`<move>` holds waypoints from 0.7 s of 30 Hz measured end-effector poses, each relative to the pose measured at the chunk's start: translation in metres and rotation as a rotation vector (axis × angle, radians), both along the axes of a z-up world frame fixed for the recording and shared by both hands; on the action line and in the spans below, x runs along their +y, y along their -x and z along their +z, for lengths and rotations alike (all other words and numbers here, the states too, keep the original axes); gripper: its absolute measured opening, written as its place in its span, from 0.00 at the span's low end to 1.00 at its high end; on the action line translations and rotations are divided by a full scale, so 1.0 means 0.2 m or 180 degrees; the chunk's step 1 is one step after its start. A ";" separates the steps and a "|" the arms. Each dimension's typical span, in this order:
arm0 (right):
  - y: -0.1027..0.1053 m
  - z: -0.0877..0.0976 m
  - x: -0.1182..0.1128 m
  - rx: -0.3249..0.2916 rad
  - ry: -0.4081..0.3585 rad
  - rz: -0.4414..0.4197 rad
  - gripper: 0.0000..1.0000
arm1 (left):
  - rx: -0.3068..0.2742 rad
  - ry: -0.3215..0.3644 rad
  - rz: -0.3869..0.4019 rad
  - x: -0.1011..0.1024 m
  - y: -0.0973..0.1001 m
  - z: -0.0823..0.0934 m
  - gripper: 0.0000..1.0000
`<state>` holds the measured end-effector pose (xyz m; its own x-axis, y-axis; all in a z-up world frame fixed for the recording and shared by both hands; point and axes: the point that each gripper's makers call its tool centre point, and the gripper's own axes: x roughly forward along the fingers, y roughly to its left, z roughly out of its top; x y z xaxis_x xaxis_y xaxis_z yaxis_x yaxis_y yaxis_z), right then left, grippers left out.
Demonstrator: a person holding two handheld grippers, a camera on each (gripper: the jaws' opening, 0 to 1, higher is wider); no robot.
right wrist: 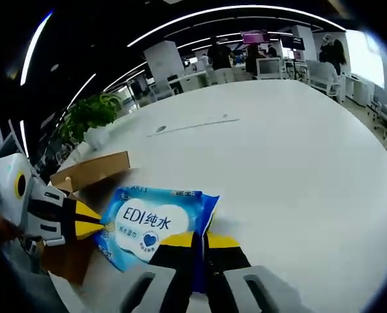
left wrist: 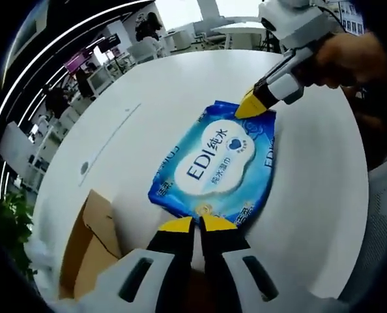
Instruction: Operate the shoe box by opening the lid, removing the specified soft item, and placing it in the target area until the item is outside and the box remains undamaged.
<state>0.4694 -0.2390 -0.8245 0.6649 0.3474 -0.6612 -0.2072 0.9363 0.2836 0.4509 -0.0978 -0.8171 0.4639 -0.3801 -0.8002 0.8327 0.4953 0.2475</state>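
An open-plan office with desks and a potted plant (right wrist: 92,114) lies behind our white round table (left wrist: 148,111). On it a blue wet-wipes pack (left wrist: 214,166) reads "EDI 纯水". Our left tongs (left wrist: 197,225) are clamped on one end of the pack, and our right tongs (right wrist: 199,240) are clamped on the opposite end. The brown cardboard shoe box (left wrist: 89,244) sits just beside the pack, which is outside it.

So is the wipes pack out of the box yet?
Out: the wipes pack lies over the white table, beside the cardboard box, each claw at one end.
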 end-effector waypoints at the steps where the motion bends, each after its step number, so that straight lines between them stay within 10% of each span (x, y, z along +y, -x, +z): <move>1: 0.00 0.00 0.00 -0.0005 0.0010 0.0000 0.01 | 0.0003 -0.0002 0.0003 0.00 0.00 0.00 0.03; 21: 0.08 0.12 0.00 -0.0177 0.0168 0.0191 0.17 | 0.0256 0.0596 0.0288 0.00 0.09 0.18 0.18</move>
<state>0.4540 -0.2382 -0.8011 0.6803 0.3533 -0.6422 -0.2773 0.9351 0.2207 0.4332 -0.0983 -0.7815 0.4403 -0.4852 -0.7554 0.7961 0.6000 0.0787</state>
